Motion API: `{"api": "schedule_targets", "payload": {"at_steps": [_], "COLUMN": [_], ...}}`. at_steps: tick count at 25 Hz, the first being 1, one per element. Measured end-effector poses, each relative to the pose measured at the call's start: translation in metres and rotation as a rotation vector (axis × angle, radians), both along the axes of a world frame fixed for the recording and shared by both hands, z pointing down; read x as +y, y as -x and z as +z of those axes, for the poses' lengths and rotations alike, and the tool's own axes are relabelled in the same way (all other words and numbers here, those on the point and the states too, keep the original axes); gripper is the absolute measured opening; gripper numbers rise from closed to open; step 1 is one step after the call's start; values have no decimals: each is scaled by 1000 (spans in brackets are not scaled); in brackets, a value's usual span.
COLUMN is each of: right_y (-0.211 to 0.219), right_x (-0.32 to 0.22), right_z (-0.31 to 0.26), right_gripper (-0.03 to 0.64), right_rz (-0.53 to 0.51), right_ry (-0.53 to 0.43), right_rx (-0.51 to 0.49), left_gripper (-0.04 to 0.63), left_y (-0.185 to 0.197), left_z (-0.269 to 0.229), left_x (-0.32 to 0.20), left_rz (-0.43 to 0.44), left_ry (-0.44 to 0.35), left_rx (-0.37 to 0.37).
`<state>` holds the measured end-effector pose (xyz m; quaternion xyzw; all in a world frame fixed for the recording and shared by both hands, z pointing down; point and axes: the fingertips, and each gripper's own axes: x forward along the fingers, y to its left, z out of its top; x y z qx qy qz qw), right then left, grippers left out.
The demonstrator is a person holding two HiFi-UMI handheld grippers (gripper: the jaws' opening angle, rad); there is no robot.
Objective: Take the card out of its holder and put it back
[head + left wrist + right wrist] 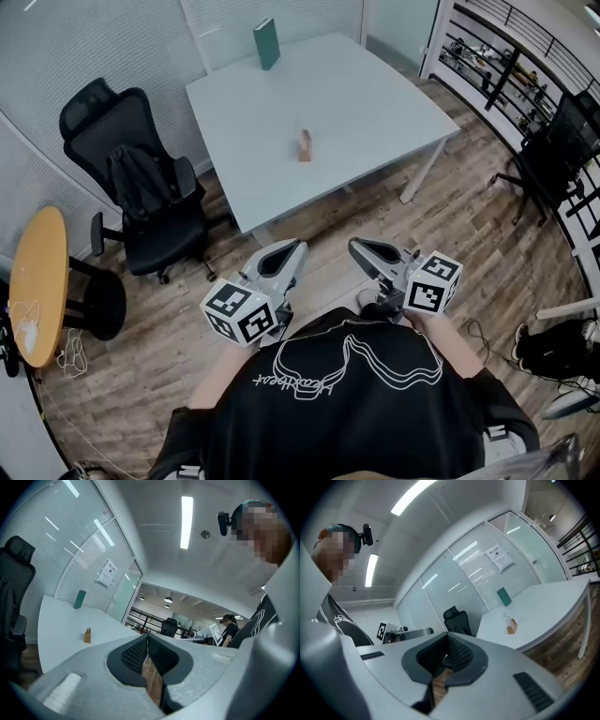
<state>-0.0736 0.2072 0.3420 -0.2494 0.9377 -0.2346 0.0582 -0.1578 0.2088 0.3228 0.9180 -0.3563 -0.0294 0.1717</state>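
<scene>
We held the left gripper (pixel 296 247) and the right gripper (pixel 358 246) side by side close before our chest, a little apart, both pointing level and forward. Each had its jaws pressed together with nothing between them.

- Two grippers: left gripper (pixel 295 248) and right gripper (pixel 359 247).
- Two marker cubes, one per gripper: (pixel 239 314) and (pixel 433 281).
- One white counter (pixel 375 103).
- One holder (pixel 305 145) on it.
- One card (pixel 506 617) in the holder.
- One green box (pixel 266 43).
- Two black chairs: (pixel 141 187) and (pixel 562 141).
- One round table (pixel 37 281).
- One person (pixel 347 403).
</scene>
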Motion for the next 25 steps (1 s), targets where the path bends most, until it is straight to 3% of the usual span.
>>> {"api": "schedule_targets", "payload": {"at_steps": [13,25], "right_y": [-21,-52], "right_x": [-39,-134], "right_z": [14,15], "right_gripper": [9,9], "right_rz": [9,-50], "right_ry": [50,80], "right_rx": [-8,-22], "left_gripper": [14,15], "left_y": [-18,-51], "left_z": [11,21], "left_x": [-43,-128], "left_rz": [0,-61], "left_ry": [34,76], "left_rx": [31,23]}}
